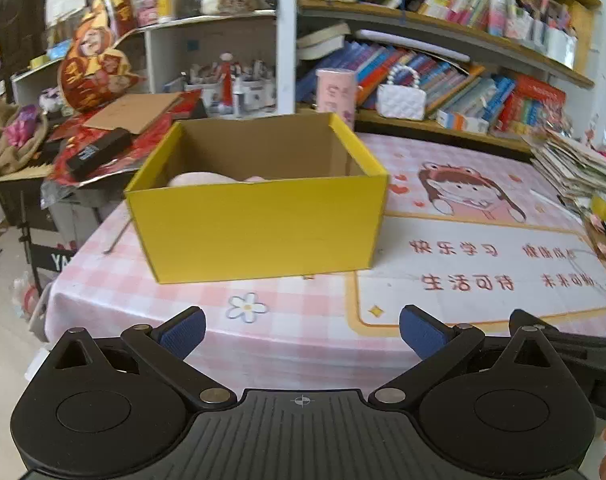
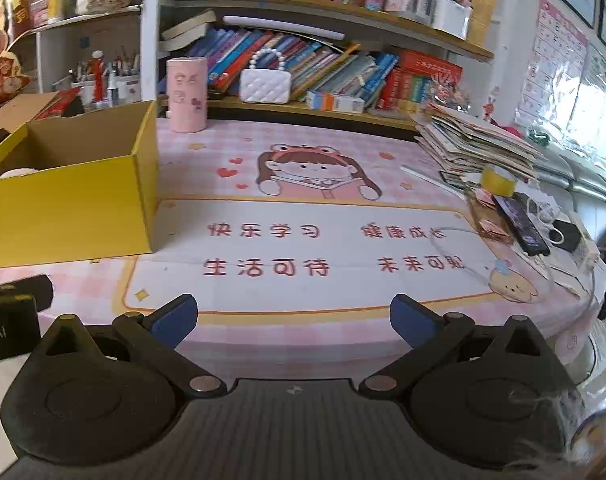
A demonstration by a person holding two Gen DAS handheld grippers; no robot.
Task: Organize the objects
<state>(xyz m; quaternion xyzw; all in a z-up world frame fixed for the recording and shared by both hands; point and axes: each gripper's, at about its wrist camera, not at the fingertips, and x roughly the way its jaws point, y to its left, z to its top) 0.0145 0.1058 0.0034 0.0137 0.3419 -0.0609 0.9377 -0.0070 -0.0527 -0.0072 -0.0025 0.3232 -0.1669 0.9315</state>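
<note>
An open yellow cardboard box [image 1: 259, 220] stands on the pink checked table cover, ahead of my left gripper [image 1: 303, 330]; it also shows at the left of the right wrist view [image 2: 67, 208]. Something soft and pink [image 1: 201, 179] lies inside it, mostly hidden by the front wall. My left gripper is open and empty, near the table's front edge. My right gripper [image 2: 295, 320] is open and empty, over the printed mat [image 2: 303, 248], to the right of the box.
A pink cylindrical tin [image 2: 186, 94] and a white quilted handbag [image 2: 265, 85] stand at the back by the bookshelf. A stack of papers [image 2: 475, 148], a yellow cup [image 2: 497, 181], a phone [image 2: 521, 224] and cables lie at the right edge. Clutter sits left of the table [image 1: 99, 148].
</note>
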